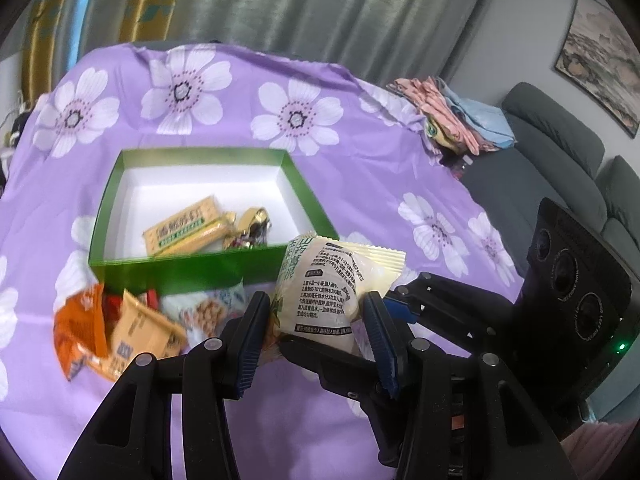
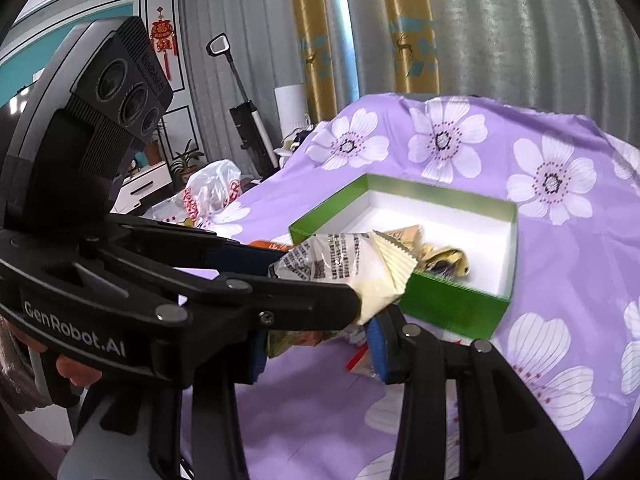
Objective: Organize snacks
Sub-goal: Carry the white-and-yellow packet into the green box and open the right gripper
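The left claw (image 1: 316,312) pinches a white powder sachet (image 1: 328,280) upright just short of the green box (image 1: 208,268), which lies ahead and leftward; the right claw (image 2: 320,356) gapes empty.

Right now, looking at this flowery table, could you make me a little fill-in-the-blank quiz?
1. The left tool grips a white packet printed with ____ text.
2. The box is white inside and ____ outside.
3. The purple cloth is printed with white ____.
4. The right tool holds nothing; its jaws stand ____.

Missing words: black; green; flowers; open.
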{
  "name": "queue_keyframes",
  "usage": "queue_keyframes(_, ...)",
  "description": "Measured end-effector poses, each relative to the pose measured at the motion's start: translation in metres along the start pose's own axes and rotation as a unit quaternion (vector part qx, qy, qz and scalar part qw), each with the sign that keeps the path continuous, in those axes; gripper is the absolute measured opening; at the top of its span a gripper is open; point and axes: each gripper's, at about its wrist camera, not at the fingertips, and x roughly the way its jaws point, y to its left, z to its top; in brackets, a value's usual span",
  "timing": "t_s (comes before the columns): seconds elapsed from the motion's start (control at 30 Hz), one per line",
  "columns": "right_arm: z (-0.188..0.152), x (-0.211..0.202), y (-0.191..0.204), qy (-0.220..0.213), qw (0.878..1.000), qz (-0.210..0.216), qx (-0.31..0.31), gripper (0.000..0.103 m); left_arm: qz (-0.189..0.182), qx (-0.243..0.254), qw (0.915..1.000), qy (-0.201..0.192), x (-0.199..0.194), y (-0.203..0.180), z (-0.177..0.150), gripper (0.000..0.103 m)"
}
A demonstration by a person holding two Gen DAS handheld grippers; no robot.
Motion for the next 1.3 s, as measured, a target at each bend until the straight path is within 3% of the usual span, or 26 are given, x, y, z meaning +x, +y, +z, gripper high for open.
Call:
queue_keyframes(0.37,0.034,0.012,-0.022,-0.026,0.999,-0.025,-0.022,0.041,0.005,0.021,0.9994,-0.027,0.013,0.005,0.043,0.049)
queue_keyframes(0.73,0.054,0.043,-0.048,-0.025,0.999,-0.032,-0.031,0.041,0.011,0.017,0.9994,-0.028,0.039,0.028,0.074,0.049)
queue_keyframes(1.3,0.048,0.107,-0.079,0.036,0.999,-0.037,-0.009,0.042,0.012,-0.020,0.9996,0.017,0.097,0.070,0.078,0.049)
